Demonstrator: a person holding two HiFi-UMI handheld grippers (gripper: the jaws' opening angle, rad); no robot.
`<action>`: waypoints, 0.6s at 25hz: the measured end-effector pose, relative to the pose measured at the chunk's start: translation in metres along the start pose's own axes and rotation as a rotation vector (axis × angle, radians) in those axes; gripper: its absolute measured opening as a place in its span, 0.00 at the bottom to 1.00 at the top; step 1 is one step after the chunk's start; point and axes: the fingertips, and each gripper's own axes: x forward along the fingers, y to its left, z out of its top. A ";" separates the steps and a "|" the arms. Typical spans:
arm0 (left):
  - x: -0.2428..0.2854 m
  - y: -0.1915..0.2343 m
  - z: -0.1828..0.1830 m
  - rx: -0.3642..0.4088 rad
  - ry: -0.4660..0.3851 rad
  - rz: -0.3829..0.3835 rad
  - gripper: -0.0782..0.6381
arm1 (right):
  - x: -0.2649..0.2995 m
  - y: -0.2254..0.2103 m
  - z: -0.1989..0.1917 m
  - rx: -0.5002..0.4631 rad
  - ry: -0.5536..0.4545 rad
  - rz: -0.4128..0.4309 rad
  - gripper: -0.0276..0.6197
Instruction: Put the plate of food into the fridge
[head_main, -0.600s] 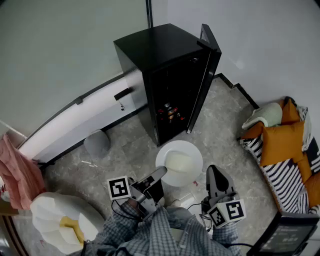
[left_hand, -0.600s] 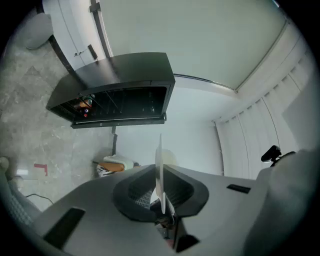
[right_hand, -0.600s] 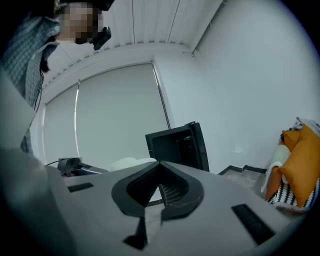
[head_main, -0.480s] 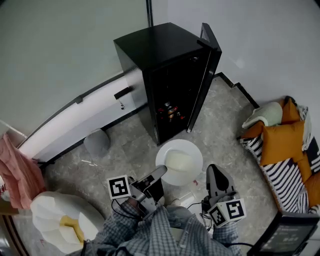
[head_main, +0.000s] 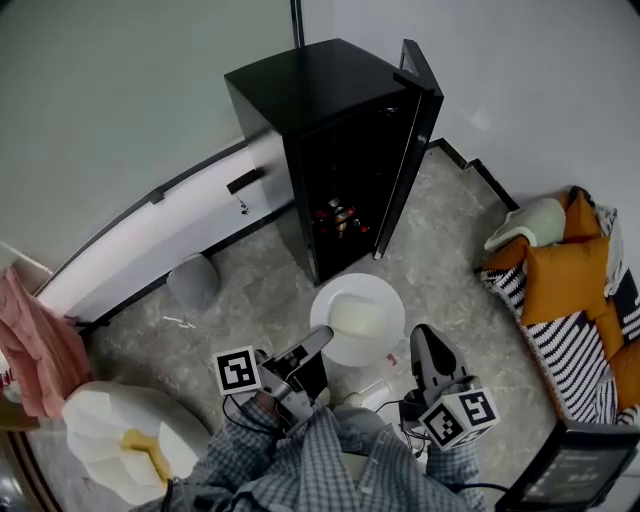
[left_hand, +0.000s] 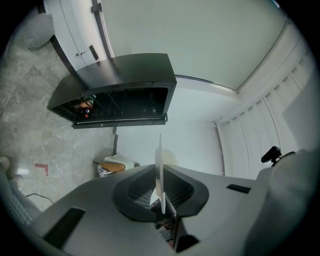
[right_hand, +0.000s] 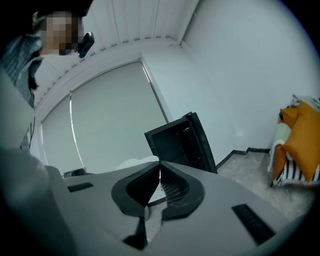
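A white plate (head_main: 357, 318) with a pale slab of food hangs over the floor in front of the black fridge (head_main: 320, 100). The fridge's door (head_main: 408, 140) stands open, and bottles (head_main: 338, 218) sit low inside. My left gripper (head_main: 320, 343) is shut on the plate's near-left rim. In the left gripper view the plate (left_hand: 160, 147) shows edge-on between the closed jaws of the left gripper (left_hand: 160, 172), with the fridge (left_hand: 120, 95) ahead. My right gripper (head_main: 423, 338) is shut on nothing, just right of the plate. In the right gripper view the right gripper (right_hand: 159, 167) points toward the fridge (right_hand: 180, 142).
A grey pouf (head_main: 193, 283) sits left of the fridge by a low white ledge (head_main: 170, 225). A white and yellow beanbag (head_main: 120, 435) and a pink cloth (head_main: 35, 350) lie at the left. A striped sofa with orange cushions (head_main: 570, 290) stands at the right.
The plate and both grippers have edged slightly toward the fridge. Both grips look unchanged.
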 end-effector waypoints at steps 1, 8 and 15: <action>0.000 0.000 0.000 0.001 0.000 0.001 0.16 | 0.000 0.000 0.000 0.041 0.005 0.012 0.06; 0.000 0.000 0.001 0.008 0.003 0.004 0.16 | 0.003 0.013 -0.008 0.254 0.030 0.110 0.13; 0.001 0.000 0.000 0.010 0.015 0.009 0.16 | 0.008 0.023 -0.025 0.300 0.107 0.145 0.19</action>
